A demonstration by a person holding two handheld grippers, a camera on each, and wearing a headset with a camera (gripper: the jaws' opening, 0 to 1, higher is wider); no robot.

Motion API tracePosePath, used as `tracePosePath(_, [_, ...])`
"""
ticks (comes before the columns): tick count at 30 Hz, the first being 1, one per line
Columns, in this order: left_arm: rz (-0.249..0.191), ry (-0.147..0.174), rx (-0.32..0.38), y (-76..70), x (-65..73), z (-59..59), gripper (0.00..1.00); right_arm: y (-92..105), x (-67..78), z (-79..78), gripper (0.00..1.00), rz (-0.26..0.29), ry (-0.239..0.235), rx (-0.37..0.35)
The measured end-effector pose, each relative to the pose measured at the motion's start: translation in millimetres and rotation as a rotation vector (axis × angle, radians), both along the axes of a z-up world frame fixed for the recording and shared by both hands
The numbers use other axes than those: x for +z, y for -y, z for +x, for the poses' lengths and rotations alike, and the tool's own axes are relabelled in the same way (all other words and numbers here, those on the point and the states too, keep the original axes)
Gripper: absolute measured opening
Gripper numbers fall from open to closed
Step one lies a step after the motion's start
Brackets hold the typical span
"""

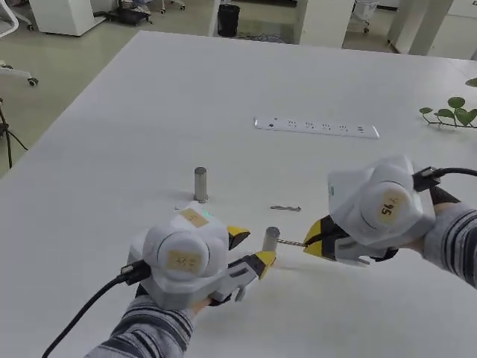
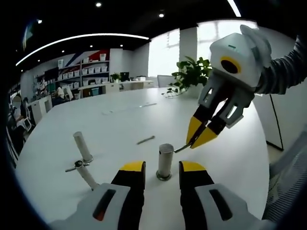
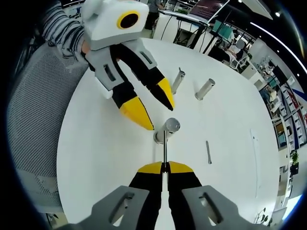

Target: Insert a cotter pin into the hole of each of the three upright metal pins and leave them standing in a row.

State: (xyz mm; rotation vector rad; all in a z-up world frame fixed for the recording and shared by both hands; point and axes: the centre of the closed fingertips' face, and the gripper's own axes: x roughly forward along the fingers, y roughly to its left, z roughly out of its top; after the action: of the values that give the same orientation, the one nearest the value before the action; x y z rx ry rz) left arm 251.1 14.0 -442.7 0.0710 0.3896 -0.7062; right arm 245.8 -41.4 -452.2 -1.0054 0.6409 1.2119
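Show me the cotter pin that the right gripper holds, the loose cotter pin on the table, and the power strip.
held cotter pin (image 3: 164, 146), right gripper view, middle of its shaft.
loose cotter pin (image 1: 285, 208), head view, middle of its length.
power strip (image 1: 317, 127), head view, middle of its top face.

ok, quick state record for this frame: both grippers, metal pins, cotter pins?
left gripper: open, jaws either side of near metal pin, gaps visible
right gripper: shut on held cotter pin, pointed at the near pin's upper end
insertion: cannot tell whether the tip is in the hole
second metal pin: standing, farther back
third metal pin: standing beside it
spare cotter pin: lying flat on table
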Motion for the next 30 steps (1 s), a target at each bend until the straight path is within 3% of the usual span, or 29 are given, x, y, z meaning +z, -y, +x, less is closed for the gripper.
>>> tracePosePath(11, [-0.009, -0.037, 0.023, 10.7, -12.6, 7.5, 0.23, 6.3, 0.8, 8.0, 0.0, -0.019, 0.023, -0.017])
tracePosePath(30, [-0.004, -0.084, 0.016, 20.2, -23.6, 11.5, 0.13, -3.9, 2.2, 8.6, 0.0, -0.013, 0.027, -0.007])
